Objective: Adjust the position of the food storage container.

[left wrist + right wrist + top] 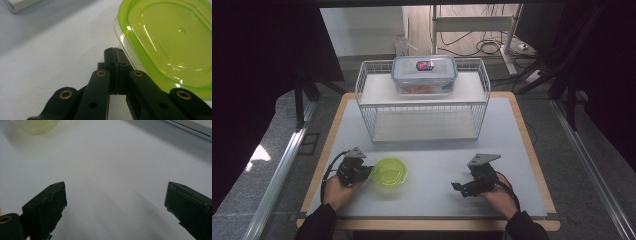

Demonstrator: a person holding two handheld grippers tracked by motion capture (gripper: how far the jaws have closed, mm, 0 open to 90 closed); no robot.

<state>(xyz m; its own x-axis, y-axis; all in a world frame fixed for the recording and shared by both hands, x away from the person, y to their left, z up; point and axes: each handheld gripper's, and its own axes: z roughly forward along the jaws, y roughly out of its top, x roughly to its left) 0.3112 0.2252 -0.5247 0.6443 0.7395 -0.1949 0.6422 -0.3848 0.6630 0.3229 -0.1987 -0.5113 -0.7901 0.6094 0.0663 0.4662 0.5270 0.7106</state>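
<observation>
Left gripper point(115, 53) beside the green-lidded container point(389, 171)

Its jaws are clenched on nothing, tips just beside the container's rim on the desk point(432, 150). The right gripper point(464, 189) rests well apart, jaws released wide.

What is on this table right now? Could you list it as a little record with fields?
table: white mat on a wooden top
rack: white wire rack at the far side, two levels
box: clear lidded box on the rack's top shelf
tub: small tub with green lid on the mat, near left
left tongs: shut, tips right beside the tub's rim, nothing held
right tongs: open over bare mat, holding nothing
</observation>
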